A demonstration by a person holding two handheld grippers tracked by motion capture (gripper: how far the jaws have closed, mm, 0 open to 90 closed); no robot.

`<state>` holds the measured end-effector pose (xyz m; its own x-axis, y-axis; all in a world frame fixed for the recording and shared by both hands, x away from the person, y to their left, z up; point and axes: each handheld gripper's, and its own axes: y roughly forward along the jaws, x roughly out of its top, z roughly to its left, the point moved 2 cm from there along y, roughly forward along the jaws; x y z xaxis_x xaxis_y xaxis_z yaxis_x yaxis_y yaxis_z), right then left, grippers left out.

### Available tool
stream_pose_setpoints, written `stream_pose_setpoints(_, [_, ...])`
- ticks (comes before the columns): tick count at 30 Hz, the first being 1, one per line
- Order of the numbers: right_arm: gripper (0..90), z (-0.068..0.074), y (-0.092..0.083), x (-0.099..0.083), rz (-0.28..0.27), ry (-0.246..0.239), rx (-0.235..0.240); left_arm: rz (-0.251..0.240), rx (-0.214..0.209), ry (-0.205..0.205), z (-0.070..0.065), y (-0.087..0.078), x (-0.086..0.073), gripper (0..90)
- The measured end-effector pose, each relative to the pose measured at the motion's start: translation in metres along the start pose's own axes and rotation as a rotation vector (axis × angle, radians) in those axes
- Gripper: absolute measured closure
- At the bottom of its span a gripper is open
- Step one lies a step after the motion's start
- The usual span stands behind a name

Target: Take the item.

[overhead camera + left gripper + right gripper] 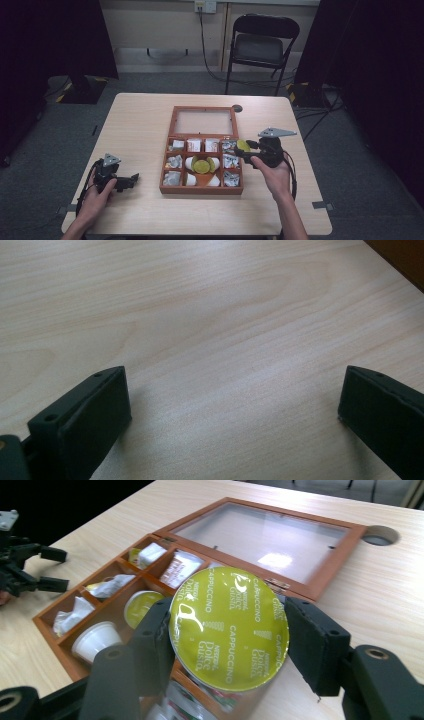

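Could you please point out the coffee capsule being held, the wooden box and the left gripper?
Capsule (pixel 230 627): right gripper view, centre of its green foil lid.
Wooden box (pixel 201 190): high view, its near front wall.
Left gripper (pixel 134 179): high view, between its open jaw tips.

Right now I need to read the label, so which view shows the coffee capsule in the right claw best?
The right gripper view: the coffee capsule sits close up between the right claw jaws, its green lid lettering readable. The high view gives a small green spot beside the wooden box. The left gripper view looks at bare table.
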<state>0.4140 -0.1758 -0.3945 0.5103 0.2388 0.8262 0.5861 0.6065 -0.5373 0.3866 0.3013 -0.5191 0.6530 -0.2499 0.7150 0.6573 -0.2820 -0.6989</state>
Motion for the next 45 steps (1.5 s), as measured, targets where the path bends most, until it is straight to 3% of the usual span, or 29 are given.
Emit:
stream_pose_setpoints(11, [40.0, -0.02, -0.011, -0.008, 0.016, 0.014, -0.048, 0.0, 0.0, 0.0, 0.0, 0.0, 0.0, 0.0])
stream_pose_setpoints(20, [40.0, -0.04, 0.002, -0.027, 0.055, 0.058, -0.081, 0.003, 0.001, 0.005, 0.0, 0.0, 0.0, 0.0])
stream_pose_setpoints(26, [39.9, -0.051, 0.007, -0.03, 0.068, 0.066, -0.097, 0.0, 0.0, 0.0, 0.0, 0.0, 0.0, 0.0])
stream_pose_setpoints(32, [39.9, -0.06, 0.017, -0.042, 0.117, 0.061, -0.129, 0.0, 0.0, 0.0, 0.0, 0.0, 0.0, 0.0])
stream_pose_setpoints(45, [39.9, -0.076, 0.035, -0.062, 0.178, 0.104, -0.139, 0.0, 0.0, 0.0, 0.0, 0.0, 0.0, 0.0])
